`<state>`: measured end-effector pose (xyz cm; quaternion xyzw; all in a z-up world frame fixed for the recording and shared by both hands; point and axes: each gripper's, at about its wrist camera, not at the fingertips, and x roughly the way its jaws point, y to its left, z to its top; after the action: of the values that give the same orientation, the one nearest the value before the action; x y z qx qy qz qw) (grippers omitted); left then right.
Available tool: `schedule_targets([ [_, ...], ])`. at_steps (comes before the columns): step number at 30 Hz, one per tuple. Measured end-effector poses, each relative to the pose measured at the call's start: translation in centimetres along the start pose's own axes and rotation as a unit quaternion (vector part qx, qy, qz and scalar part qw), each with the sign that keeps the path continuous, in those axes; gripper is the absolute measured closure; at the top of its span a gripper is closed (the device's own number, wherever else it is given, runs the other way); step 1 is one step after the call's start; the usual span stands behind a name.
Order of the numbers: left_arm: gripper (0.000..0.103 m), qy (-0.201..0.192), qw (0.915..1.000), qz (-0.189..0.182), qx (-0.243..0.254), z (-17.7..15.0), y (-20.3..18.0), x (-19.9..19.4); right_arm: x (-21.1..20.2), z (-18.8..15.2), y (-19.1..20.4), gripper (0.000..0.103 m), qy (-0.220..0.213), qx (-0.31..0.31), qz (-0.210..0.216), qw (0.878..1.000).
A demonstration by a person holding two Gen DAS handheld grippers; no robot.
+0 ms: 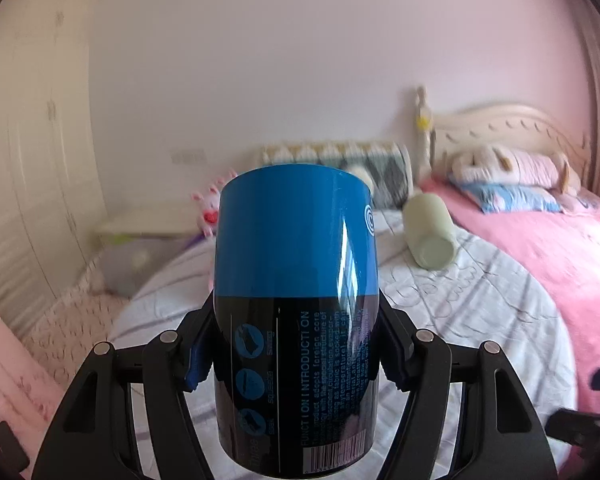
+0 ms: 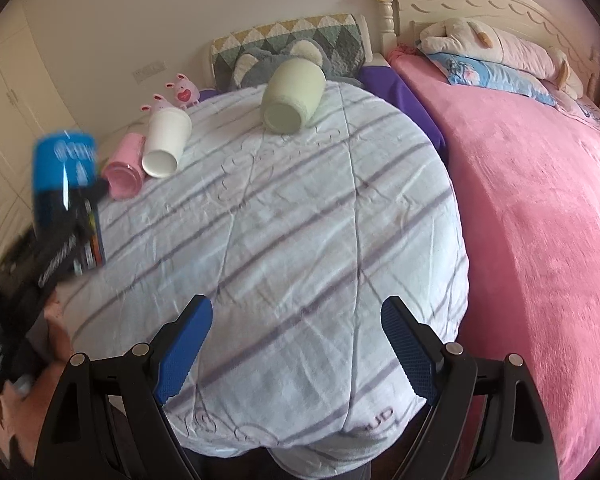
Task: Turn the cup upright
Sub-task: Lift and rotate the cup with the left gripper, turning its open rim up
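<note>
Blue/black cup clamped in L tongs; R tongs agape.

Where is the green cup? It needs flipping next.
The green cup lies on its side at the striped quilt's far end, near the grey bear pillow.

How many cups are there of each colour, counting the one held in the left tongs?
Blue and black cup, held in the left tongs: 1
Pink cup, lying down: 1
White cup, lying down: 1
Pale green cup, lying down: 1
Total: 4
</note>
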<state>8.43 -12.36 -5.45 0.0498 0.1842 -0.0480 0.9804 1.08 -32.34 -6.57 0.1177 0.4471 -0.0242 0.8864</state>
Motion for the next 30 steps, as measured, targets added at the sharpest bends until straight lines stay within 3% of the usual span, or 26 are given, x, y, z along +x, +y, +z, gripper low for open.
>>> schedule_targets([
  [8, 0.035, -0.005, 0.9991, -0.039, 0.012, -2.7, 0.8, -0.9, 0.1, -4.4, 0.7, 0.015, 0.028, 0.004, -0.036, 0.999],
  [14, 0.035, 0.035, 0.9968, -0.072, 0.001, -4.5, 2.0, -1.2, -0.5, -6.5, 1.2, 0.015, 0.027, 0.008, -0.055, 0.998],
  [20, 0.035, -0.014, 0.9953, -0.096, -0.004, -4.2, 2.2, -2.9, -1.2, -8.0, 2.2, 0.015, 0.024, 0.002, -0.067, 0.997],
  [23, 0.035, -0.047, 0.9949, -0.089, 0.007, -2.9, 1.9, -3.3, -1.4, -8.5, 2.6, 0.015, 0.022, 0.0, -0.07, 0.997],
  [28, 0.035, 0.023, 0.9945, -0.102, -0.001, -4.2, 1.8, -0.9, -1.7, -8.3, 2.8, 0.015, 0.016, -0.001, -0.071, 0.997],
  [30, 0.035, 0.012, 0.9954, -0.095, 0.004, -4.8, 1.6, -1.6, -1.8, -8.3, 2.9, 0.015, 0.014, -0.003, -0.071, 0.997],
])
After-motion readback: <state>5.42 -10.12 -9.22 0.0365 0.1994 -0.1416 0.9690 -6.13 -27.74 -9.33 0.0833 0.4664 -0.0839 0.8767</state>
